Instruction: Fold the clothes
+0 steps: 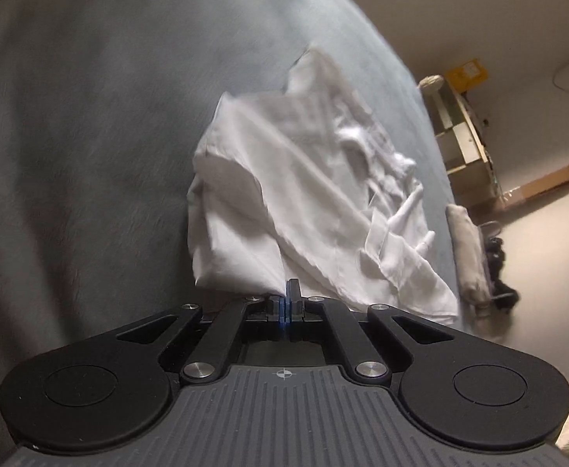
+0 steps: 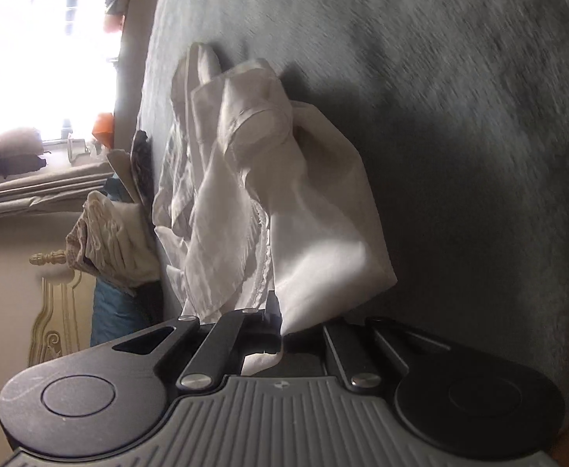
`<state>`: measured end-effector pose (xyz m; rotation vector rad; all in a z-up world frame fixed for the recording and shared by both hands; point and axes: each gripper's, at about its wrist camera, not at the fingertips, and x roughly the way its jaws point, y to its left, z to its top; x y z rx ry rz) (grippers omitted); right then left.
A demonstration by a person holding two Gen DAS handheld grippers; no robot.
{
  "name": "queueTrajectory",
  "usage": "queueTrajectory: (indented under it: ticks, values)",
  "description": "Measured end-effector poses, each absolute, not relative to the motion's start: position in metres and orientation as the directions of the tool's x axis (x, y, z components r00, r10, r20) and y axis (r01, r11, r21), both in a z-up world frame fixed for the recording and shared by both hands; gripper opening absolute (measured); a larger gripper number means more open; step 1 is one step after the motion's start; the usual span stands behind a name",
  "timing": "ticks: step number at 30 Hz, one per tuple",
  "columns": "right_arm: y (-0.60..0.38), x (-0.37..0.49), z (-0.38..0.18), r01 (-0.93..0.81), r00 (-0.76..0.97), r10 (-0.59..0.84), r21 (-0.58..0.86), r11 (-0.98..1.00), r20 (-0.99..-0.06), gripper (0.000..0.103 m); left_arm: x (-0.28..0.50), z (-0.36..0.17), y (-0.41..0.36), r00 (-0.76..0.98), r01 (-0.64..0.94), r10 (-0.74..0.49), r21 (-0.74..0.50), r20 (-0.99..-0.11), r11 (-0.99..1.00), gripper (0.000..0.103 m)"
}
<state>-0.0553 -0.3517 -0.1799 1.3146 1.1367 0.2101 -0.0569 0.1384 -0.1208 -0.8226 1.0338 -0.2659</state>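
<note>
Left wrist view shows the left hand-held gripper [image 1: 289,292] pinched on the light, limp white shirt [image 1: 303,194] on the grey bed [image 1: 89,116]; right hand-held gripper [image 2: 278,313] likewise clamps cloth, so hems and corners look like the best holds.

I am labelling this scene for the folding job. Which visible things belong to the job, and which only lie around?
Job:
- white garment
- left gripper
- right gripper
- grey bed cover

Lying around:
- shelf unit
- pile of clothes
- rolled cloth
</note>
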Motion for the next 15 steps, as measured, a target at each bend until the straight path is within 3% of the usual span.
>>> queueTrajectory:
  ticks: [2, 4, 6, 8, 11, 15]
  values:
    - [-0.352, -0.056, -0.182, 0.460, 0.455, 0.698, 0.817, 0.348, -0.553, 0.003, -0.059, -0.130, 0.139, 0.475, -0.167, -0.532, -0.665, -0.701, 0.728, 0.001]
    - [-0.355, -0.053, -0.167, 0.402, 0.384, 0.711, 0.800, 0.445, -0.588, 0.007, -0.058, -0.133, 0.139, 0.433, -0.161, -0.509, -0.620, -0.744, 0.768, 0.010]
    - [-0.357, -0.049, -0.152, 0.333, 0.314, 0.714, 0.777, 0.534, -0.626, 0.035, -0.065, -0.128, 0.148, 0.431, -0.166, -0.522, -0.633, -0.736, 0.756, 0.018]
    - [-0.360, -0.046, -0.135, 0.246, 0.236, 0.705, 0.742, 0.623, -0.669, 0.046, -0.071, -0.116, 0.158, 0.443, -0.162, -0.501, -0.616, -0.743, 0.771, 0.025]
    - [-0.353, -0.042, -0.092, 0.025, 0.106, 0.668, 0.673, 0.739, -0.737, 0.047, -0.074, -0.092, 0.177, 0.505, -0.145, -0.441, -0.577, -0.742, 0.804, 0.032]
    - [-0.313, -0.015, -0.029, -0.291, 0.080, 0.721, 0.676, 0.677, -0.688, 0.046, -0.052, -0.065, 0.192, 0.621, -0.106, -0.367, -0.538, -0.693, 0.836, 0.041]
